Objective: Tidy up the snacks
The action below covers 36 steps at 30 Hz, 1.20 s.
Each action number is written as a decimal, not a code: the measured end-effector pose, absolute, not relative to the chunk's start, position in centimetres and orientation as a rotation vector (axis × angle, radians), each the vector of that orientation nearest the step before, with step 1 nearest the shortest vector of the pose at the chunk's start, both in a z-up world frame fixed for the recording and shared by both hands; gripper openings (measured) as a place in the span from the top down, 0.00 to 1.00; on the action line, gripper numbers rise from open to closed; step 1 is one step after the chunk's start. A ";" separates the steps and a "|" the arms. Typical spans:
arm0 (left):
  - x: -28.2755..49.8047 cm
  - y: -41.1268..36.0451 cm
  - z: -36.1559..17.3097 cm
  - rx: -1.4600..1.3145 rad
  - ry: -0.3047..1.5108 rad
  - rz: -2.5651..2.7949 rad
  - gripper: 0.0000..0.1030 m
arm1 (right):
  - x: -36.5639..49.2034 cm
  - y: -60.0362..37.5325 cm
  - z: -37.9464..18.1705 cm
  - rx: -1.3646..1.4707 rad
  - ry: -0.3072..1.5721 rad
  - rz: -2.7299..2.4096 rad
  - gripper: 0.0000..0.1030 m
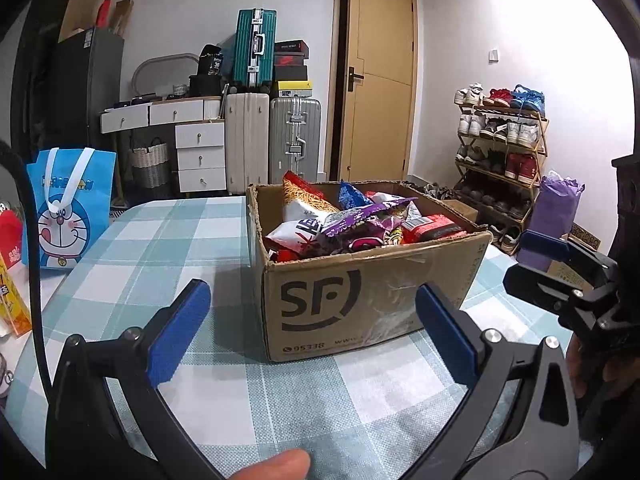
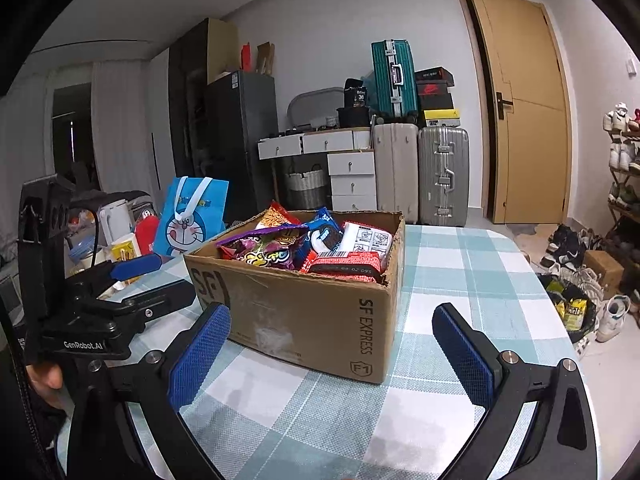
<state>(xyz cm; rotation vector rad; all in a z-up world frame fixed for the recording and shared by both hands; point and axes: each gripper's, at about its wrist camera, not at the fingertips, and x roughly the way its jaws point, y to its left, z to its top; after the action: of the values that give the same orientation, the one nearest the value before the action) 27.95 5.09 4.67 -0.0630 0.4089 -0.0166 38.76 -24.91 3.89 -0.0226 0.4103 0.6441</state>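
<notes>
Snacks (image 1: 352,224) sit heaped in the cardboard box (image 1: 372,300) on the counter (image 1: 160,232), just ahead of us. Our left gripper (image 1: 312,332) has its jaws wide apart and empty; our right gripper (image 2: 332,350) is likewise spread and empty, facing the box corner. We judge the slippery packets could slide from a pinch, or the light box could shift if we nudge it. Checked cloth covers the counter; a blue cartoon bag (image 1: 70,208) stands at its left. Beyond are suitcases (image 1: 294,140), a door (image 1: 380,80) and a shoe rack (image 1: 500,152).

box (image 1: 372,300): matt cardboard | snack packets (image 1: 360,228): glossy plastic | tablecloth (image 1: 160,240): woven cloth
</notes>
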 end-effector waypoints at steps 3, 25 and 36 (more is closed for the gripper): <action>27.8 5.1 4.8 -0.065 0.400 -0.020 0.01 | 38.7 -25.0 3.9 -0.020 0.401 0.641 0.00; 27.6 5.0 5.1 -0.056 0.393 -0.027 0.01 | 37.9 -25.0 4.2 -0.038 0.366 0.637 0.00; 27.6 5.0 5.1 -0.056 0.390 -0.028 0.01 | 37.9 -25.2 4.1 -0.035 0.367 0.639 0.00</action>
<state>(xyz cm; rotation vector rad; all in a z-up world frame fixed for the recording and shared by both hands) 27.64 5.00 5.09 -0.0558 0.3900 -0.0282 37.93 -25.20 4.14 -0.0349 0.3667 0.6389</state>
